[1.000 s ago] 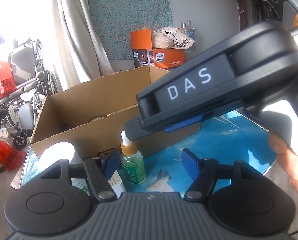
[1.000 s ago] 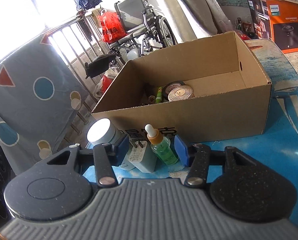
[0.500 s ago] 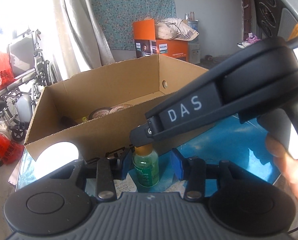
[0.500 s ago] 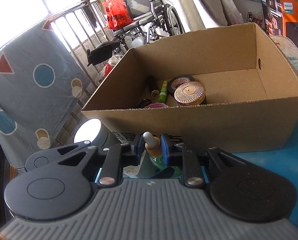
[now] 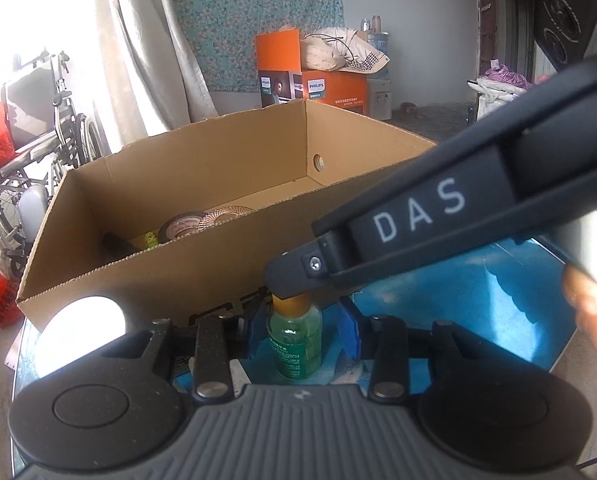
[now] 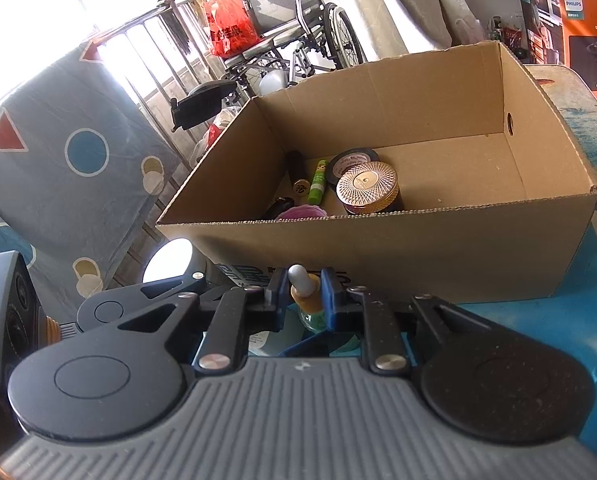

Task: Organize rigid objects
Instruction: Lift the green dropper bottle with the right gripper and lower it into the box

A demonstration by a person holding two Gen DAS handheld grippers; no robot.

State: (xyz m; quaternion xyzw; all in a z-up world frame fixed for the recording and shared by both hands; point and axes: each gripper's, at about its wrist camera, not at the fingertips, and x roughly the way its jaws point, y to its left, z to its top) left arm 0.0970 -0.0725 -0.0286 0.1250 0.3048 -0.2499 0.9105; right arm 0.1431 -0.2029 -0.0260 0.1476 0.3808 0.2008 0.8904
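Right claw [image 6: 304,294] has closed on the orange neck of the small green glass dropper bottle [image 6: 303,288], standing on the blue desk [image 5: 498,300]. Left claw [image 5: 303,330] narrowed but ungripped around its body. Brown cardboard box [image 6: 418,240] at 12 o'clock: lift-in looks next.

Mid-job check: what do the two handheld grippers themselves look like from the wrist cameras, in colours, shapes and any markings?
The left gripper and right gripper match: a ribbed grey body, two round black discs, black linkage bars with silver pivot pins and blue finger pads. In the left wrist view, the right unit's black side shows white "DAS" lettering and a screw. Bare fingers show at the frame's right edge; no sleeve is visible.
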